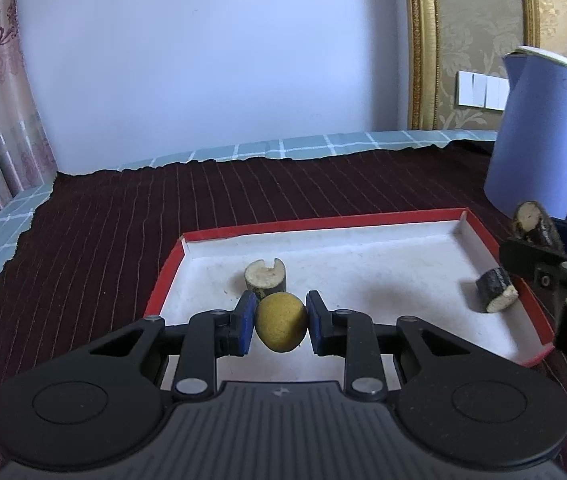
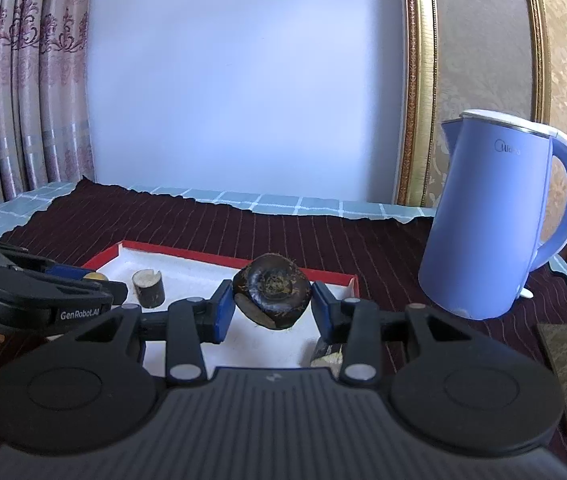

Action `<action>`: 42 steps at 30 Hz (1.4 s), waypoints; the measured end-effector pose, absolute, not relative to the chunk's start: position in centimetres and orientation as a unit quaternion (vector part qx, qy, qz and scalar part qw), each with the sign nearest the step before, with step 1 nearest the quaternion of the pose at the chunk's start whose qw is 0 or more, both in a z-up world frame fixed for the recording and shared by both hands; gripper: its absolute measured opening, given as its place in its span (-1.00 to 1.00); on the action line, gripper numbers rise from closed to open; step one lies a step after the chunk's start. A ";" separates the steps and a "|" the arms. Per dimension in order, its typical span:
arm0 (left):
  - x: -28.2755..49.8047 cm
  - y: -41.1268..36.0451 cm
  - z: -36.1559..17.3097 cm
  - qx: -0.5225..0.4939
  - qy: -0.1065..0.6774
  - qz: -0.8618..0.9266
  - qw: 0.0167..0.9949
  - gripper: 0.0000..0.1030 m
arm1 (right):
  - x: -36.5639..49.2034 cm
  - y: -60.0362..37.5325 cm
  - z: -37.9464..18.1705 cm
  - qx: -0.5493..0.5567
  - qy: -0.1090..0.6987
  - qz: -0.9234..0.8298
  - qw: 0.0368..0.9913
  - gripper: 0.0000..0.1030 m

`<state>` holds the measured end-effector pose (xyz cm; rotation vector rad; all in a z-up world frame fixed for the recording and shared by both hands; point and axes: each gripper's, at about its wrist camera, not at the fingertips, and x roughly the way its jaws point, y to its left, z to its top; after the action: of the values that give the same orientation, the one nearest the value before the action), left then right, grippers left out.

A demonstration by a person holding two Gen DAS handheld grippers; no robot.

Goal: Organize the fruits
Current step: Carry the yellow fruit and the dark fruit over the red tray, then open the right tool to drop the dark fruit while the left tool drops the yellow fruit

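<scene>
L hand-held gripper (image 1: 280, 325) grips yellow fruit (image 1: 280, 323), R hand-held gripper (image 2: 272, 307) grips dark fruit (image 2: 271, 295).

Two pieces of writing can be read, both in the right wrist view. White lettering reading "GenRobot.AI" stands on the black side of the left claw (image 2: 95, 280), which reaches in to the left of the right claw (image 2: 271, 306). A faint grey brand mark sits high on the body of the blue electric kettle (image 2: 491, 220), up and to the right of the right claw; it looks like "Midea", though the letters are too dim to be sure. In the left wrist view no writing is legible.
</scene>
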<state>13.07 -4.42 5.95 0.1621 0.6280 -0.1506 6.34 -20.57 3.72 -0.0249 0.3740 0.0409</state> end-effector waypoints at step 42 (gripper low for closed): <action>22.0 -8.3 3.4 0.118 0.332 -0.026 0.936 -0.48 | 15.2 -23.1 0.2 0.020 0.209 -0.014 0.978 -0.25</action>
<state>21.96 -8.35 3.37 0.2408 0.6783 -0.0538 15.15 -23.14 0.20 0.0395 0.4205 -0.0280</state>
